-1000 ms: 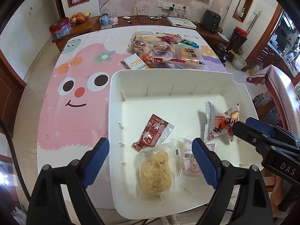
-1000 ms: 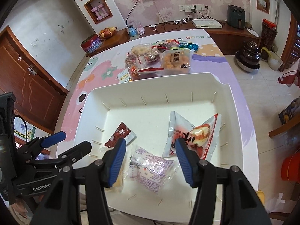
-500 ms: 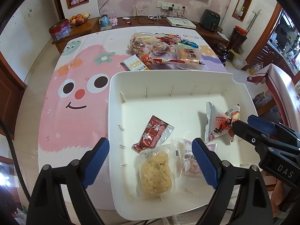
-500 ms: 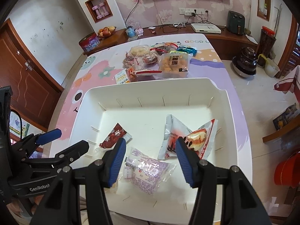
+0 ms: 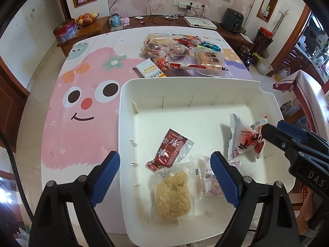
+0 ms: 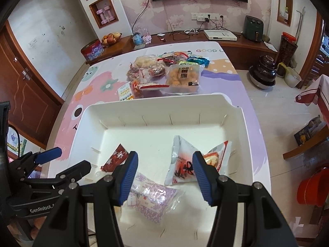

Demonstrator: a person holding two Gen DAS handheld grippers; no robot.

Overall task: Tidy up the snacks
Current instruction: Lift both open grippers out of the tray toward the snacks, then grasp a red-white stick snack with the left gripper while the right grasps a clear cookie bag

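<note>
A white bin [image 5: 185,86] [image 6: 156,105] sits on the near part of the table. In it lie a dark red wrapper [image 5: 169,151] [image 6: 114,158], a clear bag with a yellow rice cake [image 5: 171,195], a clear pink-printed packet [image 5: 208,182] [image 6: 153,198] and a white-and-red triangular packet [image 5: 244,142] [image 6: 185,162]. A pile of loose snacks [image 5: 181,55] [image 6: 164,74] lies beyond the bin. My left gripper [image 5: 164,177] is open and empty above the bin's near left part. My right gripper [image 6: 163,176] is open and empty above the near middle.
The table wears a pink cartoon-face cloth [image 5: 82,103]. A wooden sideboard [image 5: 98,24] with a fruit bowl and a red tin stands behind it. Floor, a dark pot [image 6: 262,74] and a red bucket [image 6: 314,187] lie to the right.
Both grippers have drawn back and risen slightly over the bin. Both stay open and empty. The snacks in the bin have not moved.
</note>
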